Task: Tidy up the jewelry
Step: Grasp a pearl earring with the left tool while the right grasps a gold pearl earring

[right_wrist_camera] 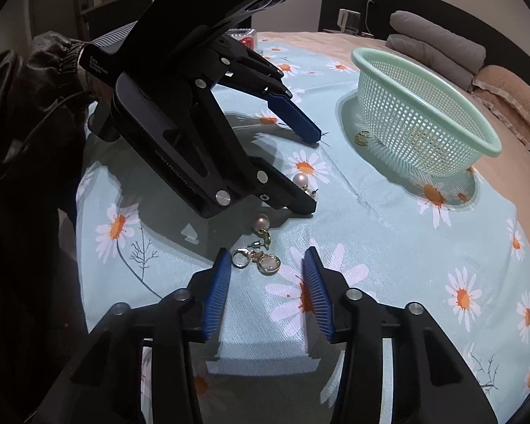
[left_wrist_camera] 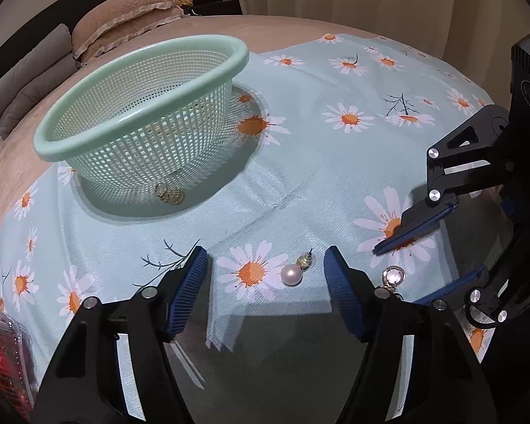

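A pearl earring point(left_wrist_camera: 290, 275) and its gold stud point(left_wrist_camera: 306, 260) lie on the daisy cloth between the tips of my left gripper point(left_wrist_camera: 265, 282). Its pads stand apart and touch neither. The right wrist view shows that gripper point(right_wrist_camera: 311, 171) straddling the same pearl point(right_wrist_camera: 298, 180). My right gripper point(right_wrist_camera: 266, 282) is open around a gold charm with a clear stone point(right_wrist_camera: 269, 265) and a ring clasp point(right_wrist_camera: 240, 258); the pads do not press it. A second pearl earring point(right_wrist_camera: 261, 222) lies just beyond. The mint mesh basket point(left_wrist_camera: 53, 145) stands further off, with gold pieces point(left_wrist_camera: 169, 194) at its foot.
The cloth covers a tan bed with ruffled pillows point(left_wrist_camera: 130, 14) and folded grey blankets point(right_wrist_camera: 438, 39). A clear box of red items point(left_wrist_camera: 0, 346) sits at the cloth's edge. A dark sleeve point(right_wrist_camera: 24, 106) holds the left gripper. The right gripper point(left_wrist_camera: 427, 265) stands close beside the left one.
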A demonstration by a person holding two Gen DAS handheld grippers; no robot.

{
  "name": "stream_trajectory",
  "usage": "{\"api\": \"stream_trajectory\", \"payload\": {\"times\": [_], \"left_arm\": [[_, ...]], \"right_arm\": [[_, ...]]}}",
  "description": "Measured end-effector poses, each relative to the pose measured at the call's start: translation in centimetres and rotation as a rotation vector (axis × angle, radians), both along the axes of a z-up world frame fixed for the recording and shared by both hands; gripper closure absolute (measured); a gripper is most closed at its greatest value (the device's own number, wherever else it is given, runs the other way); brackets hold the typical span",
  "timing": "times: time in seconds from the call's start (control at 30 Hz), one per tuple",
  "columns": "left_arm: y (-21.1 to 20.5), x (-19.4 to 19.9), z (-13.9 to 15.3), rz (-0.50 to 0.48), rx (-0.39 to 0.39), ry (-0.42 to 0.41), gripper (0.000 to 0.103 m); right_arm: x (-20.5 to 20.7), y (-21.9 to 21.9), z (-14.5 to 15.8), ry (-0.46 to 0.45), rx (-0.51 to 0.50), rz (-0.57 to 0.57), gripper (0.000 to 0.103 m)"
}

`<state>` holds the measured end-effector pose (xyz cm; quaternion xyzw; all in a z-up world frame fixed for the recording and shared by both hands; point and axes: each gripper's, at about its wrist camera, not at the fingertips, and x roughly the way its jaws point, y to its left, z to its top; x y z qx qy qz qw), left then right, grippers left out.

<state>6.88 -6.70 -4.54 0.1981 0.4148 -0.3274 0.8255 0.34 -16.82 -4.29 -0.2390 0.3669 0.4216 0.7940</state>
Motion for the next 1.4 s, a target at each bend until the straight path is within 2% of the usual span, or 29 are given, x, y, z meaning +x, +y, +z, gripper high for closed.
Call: {"api": "stream_trajectory", "payload": {"times": [0.03, 0.07, 0.1, 0.2, 0.27, 0.4, 0.43, 0.7, 0.73, 0.8, 0.87, 1.0, 1.03, 1.17, 1.2, 1.23, 1.4], "left_arm": [[-0.2, -0.1, 0.0, -0.013, -0.002, 0.003, 0.049], [-0.4, -0.3, -0.1, -0.030, -0.003, 0.010, 0.053], [-0.6, -0.5, 0.0, -0.043, -0.005, 0.009, 0.062], [-0.8, -0.8, 0.0, -0.061, -0.020, 0.023, 0.084], [-0.8, -0.7, 0.1, -0.059, -0.036, 0.059, 0.091], [-0.6, -0.5, 0.4, -0.041, -0.048, 0.082, 0.091], [-0.5, -0.4, 0.5, -0.039, -0.045, 0.082, 0.091], [1.5, 0.7, 2.4, 0.029, -0.071, 0.060, 0.091], [1.7, 0.8, 2.7, 0.035, -0.074, 0.061, 0.091], [2.1, 1.0, 3.2, 0.054, -0.078, 0.052, 0.091], [2.4, 1.3, 3.6, 0.066, -0.080, 0.053, 0.091], [2.8, 1.5, 4.2, 0.079, -0.087, 0.043, 0.091], [2.9, 1.5, 4.3, 0.082, -0.083, 0.039, 0.091], [3.2, 1.7, 4.9, 0.089, -0.083, 0.031, 0.091], [3.3, 1.8, 5.0, 0.093, -0.084, 0.028, 0.091], [3.3, 1.9, 5.1, 0.094, -0.084, 0.028, 0.091], [3.6, 2.0, 5.5, 0.100, -0.088, 0.022, 0.091]], "right_arm": [[-0.1, 0.1, 0.0, 0.004, -0.007, 0.015, 0.079], [-0.3, 0.2, 0.0, 0.005, -0.013, 0.030, 0.083], [-0.5, 0.4, 0.0, 0.009, -0.018, 0.048, 0.091], [-0.5, 0.4, 0.1, 0.016, -0.020, 0.053, 0.092], [-0.4, 0.3, 0.3, 0.023, -0.015, 0.054, 0.093], [-0.5, 0.0, 0.7, 0.026, -0.008, 0.067, 0.094], [-0.5, -0.1, 0.9, 0.027, -0.002, 0.071, 0.101], [0.1, -1.4, 1.9, 0.039, 0.037, 0.045, 0.101], [0.1, -1.5, 2.0, 0.029, 0.048, 0.039, 0.098], [0.4, -1.2, 1.9, 0.058, 0.050, 0.044, 0.097], [0.3, -0.7, 1.7, 0.043, 0.026, 0.051, 0.096], [0.4, 0.0, 1.2, 0.038, 0.009, 0.058, 0.074], [0.4, 0.1, 1.2, 0.032, 0.009, 0.059, 0.074], [0.7, 0.7, 0.7, 0.021, -0.005, 0.048, 0.074], [0.7, 0.9, 0.6, 0.020, -0.011, 0.053, 0.076], [0.7, 1.1, 0.5, 0.023, -0.016, 0.065, 0.086], [0.6, 1.2, 0.6, 0.046, -0.038, 0.073, 0.089]]}}
